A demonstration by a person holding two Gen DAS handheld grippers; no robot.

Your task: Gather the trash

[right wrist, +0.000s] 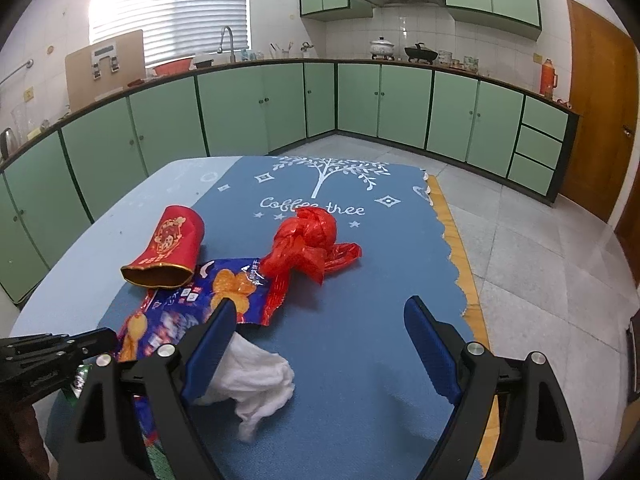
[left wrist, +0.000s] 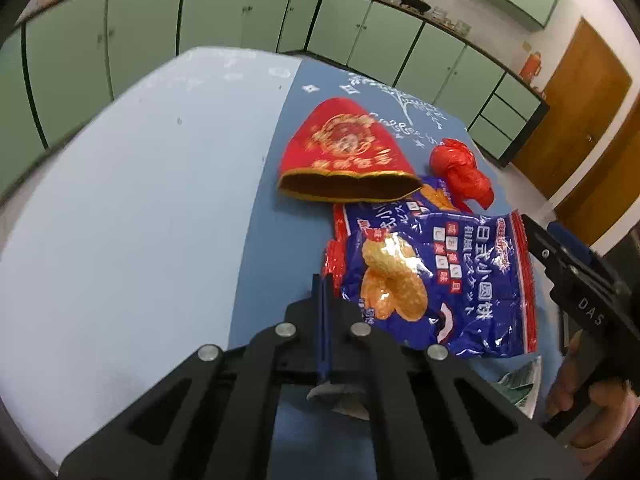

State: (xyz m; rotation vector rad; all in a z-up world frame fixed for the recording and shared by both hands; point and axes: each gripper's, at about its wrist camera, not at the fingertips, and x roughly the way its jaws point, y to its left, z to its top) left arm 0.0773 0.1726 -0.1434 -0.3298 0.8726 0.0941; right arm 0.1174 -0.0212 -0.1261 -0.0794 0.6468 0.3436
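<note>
The right tongs (right wrist: 316, 344) stood wide open, angled down at the bench (right wrist: 360, 340), with nothing pinched. Nearest them lay a crumpled white tissue (right wrist: 256, 376), partly behind the left-hand blue finger and spilling into the gap between the two, so it sat low and to the left of the tongs' centre line rather than squarely between the pads. Its bulk ran roughly across the gap, with a tail hanging toward the camera.

The left tongs (left wrist: 323, 292) were shut, blue pads pressed together; a pale scrap (left wrist: 340, 398) showed beneath them in the left wrist view, but whether it was pinched could not be told. Their tip pointed at the near left edge of the blue snack bag (left wrist: 436, 280), which lay flat just ahead and to their right, its long axis running away toward the far side of the bench. A green wrapper (left wrist: 520, 384) peeked out beside the bag's near corner.

Beyond the bag lay the red pouch (left wrist: 344, 156) on its side, its open mouth facing the tongs and overlapping the bag's far end. To its right sat the knotted red plastic bag (right wrist: 312, 244), farthest out.

By my reading the tissue was nearer the right hand, which needed a small shift left to centre it; the snack bag lay nearer the left.
</note>
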